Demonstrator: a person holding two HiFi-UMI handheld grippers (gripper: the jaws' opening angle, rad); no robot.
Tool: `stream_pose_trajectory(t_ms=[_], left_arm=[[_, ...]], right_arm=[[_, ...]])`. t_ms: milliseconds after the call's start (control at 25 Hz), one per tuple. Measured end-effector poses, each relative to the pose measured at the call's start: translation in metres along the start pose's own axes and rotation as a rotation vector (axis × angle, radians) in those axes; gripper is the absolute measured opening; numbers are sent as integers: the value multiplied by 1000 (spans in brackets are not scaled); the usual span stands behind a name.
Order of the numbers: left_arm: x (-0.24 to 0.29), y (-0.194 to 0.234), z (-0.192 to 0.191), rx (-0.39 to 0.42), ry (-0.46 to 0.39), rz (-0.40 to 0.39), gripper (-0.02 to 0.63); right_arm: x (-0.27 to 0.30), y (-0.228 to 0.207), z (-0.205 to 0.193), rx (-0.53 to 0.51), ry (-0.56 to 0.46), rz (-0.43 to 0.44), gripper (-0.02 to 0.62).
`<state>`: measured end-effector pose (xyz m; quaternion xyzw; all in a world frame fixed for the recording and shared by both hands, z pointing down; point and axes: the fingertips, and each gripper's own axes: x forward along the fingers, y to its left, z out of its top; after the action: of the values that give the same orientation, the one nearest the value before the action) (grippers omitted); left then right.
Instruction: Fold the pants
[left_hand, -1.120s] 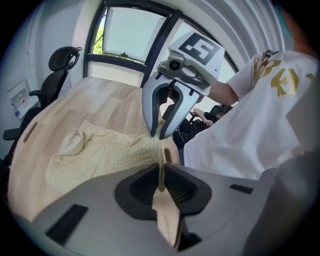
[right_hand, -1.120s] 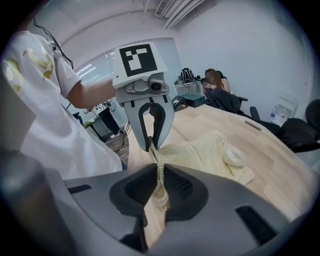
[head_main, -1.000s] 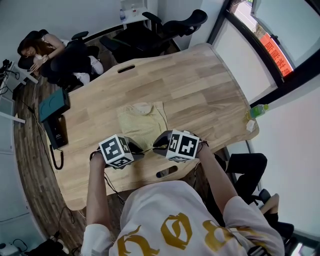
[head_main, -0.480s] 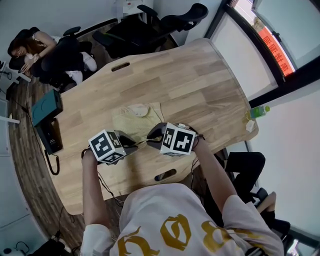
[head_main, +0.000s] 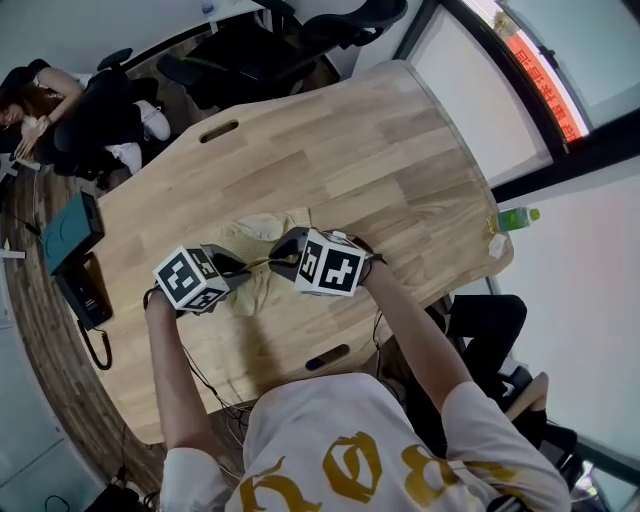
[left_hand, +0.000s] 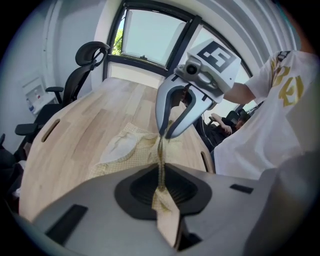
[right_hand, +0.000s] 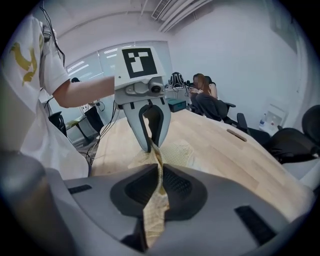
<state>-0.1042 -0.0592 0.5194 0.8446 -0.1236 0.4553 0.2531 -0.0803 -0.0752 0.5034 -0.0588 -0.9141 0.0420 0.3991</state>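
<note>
Head view: left tool (head_main: 243, 268), right tool (head_main: 277, 262) close together over pants (head_main: 265, 228); gripper views alone show each clamped on fabric edge.

Bright, evenly daylit office.
Daylight enters through the large dark-framed window (left_hand: 150, 37); both gripper views curve and darken at their edges.

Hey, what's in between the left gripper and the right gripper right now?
A taut edge of the yellow pants, pinched by the left gripper and the right gripper; the left gripper view shows it best.
</note>
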Motion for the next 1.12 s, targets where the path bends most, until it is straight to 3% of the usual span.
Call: stream_pose_trajectory(t_ms=[160, 560, 760, 920, 1000, 1120], left_arm=[[4, 20, 3, -6, -3, 22, 44], [20, 86, 2, -61, 17, 173, 44], [48, 117, -10, -128, 18, 207, 46], [68, 134, -20, -266, -3, 214, 44], [68, 136, -20, -335, -20, 195, 44], [68, 136, -20, -367, -12, 166, 45]], right_arm=[[8, -20, -3, -30, 25, -12, 31], [35, -75, -11, 2, -5, -77, 29], [63, -103, -34, 165, -31, -110, 29], [84, -121, -57, 349, -50, -145, 31], [86, -124, -58, 380, -59, -133, 31], [86, -125, -59, 425, -47, -95, 32]])
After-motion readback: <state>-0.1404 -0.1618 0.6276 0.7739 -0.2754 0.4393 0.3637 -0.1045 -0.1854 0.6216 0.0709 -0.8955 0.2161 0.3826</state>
